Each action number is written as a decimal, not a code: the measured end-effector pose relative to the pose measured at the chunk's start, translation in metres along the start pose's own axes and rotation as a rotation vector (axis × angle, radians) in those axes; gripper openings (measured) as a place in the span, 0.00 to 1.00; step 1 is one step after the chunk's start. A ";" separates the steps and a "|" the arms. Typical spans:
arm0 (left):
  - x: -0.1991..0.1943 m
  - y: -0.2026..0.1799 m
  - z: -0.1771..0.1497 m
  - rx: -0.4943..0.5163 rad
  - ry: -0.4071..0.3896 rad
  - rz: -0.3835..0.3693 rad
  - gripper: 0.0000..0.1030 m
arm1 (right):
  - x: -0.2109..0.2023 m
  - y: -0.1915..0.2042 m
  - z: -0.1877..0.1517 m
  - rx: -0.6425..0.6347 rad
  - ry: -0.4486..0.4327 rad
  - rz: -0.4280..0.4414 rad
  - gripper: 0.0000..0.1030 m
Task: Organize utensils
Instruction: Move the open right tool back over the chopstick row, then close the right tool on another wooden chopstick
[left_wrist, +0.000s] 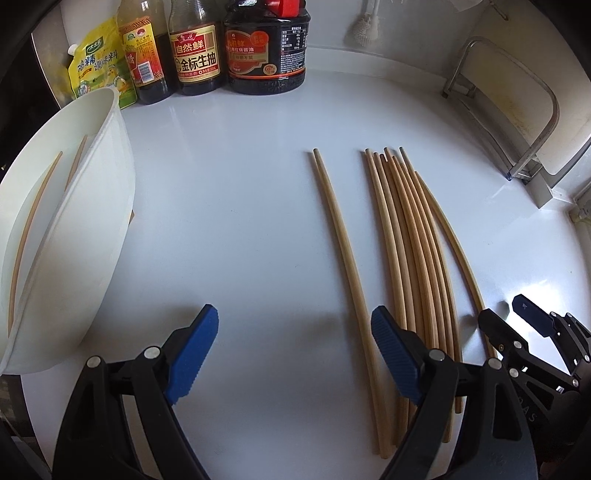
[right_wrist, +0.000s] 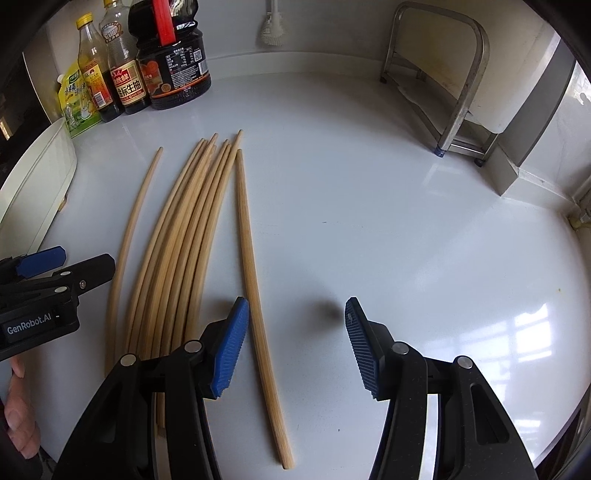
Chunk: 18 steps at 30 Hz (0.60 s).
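Observation:
Wooden chopsticks lie lengthwise on the white counter (left_wrist: 240, 184). In the left wrist view a separate pair of chopsticks (left_wrist: 343, 266) runs between my left gripper's fingers, close to the right pad (left_wrist: 395, 354). The left gripper (left_wrist: 295, 350) is open and holds nothing. The main bundle of chopsticks (left_wrist: 413, 240) lies just right of it. A white container (left_wrist: 107, 206) at the left has two chopsticks (left_wrist: 26, 236) inside. My right gripper (right_wrist: 297, 347) is open; a single chopstick (right_wrist: 255, 288) lies on the counter beside its left pad (right_wrist: 231, 347), ungripped. The bundle (right_wrist: 177, 240) sits to its left.
Sauce bottles (left_wrist: 197, 48) and a yellow seasoning pouch (left_wrist: 96, 62) line the back wall. A metal rack (right_wrist: 454, 85) stands at the back right, and a brush (right_wrist: 271, 29) hangs on the wall. A hand (right_wrist: 18, 417) holds the left gripper (right_wrist: 55, 269).

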<state>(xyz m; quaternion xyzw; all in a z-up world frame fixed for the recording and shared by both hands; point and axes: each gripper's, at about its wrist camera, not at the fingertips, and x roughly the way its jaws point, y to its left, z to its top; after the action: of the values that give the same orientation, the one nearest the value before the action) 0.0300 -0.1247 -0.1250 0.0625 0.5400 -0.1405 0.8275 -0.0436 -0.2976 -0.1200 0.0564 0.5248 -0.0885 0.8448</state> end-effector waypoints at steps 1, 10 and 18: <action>0.001 -0.001 0.000 0.002 0.001 0.003 0.81 | 0.001 -0.002 -0.001 0.004 0.001 0.000 0.51; 0.011 -0.007 -0.001 0.015 -0.001 0.045 0.81 | 0.003 -0.002 0.001 -0.015 -0.018 0.002 0.51; 0.005 -0.018 -0.004 0.062 -0.041 0.029 0.53 | 0.006 0.002 0.003 -0.051 -0.047 0.026 0.44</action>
<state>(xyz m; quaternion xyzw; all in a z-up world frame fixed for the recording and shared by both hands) 0.0230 -0.1416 -0.1306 0.0931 0.5175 -0.1467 0.8379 -0.0384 -0.2965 -0.1241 0.0395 0.5061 -0.0652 0.8591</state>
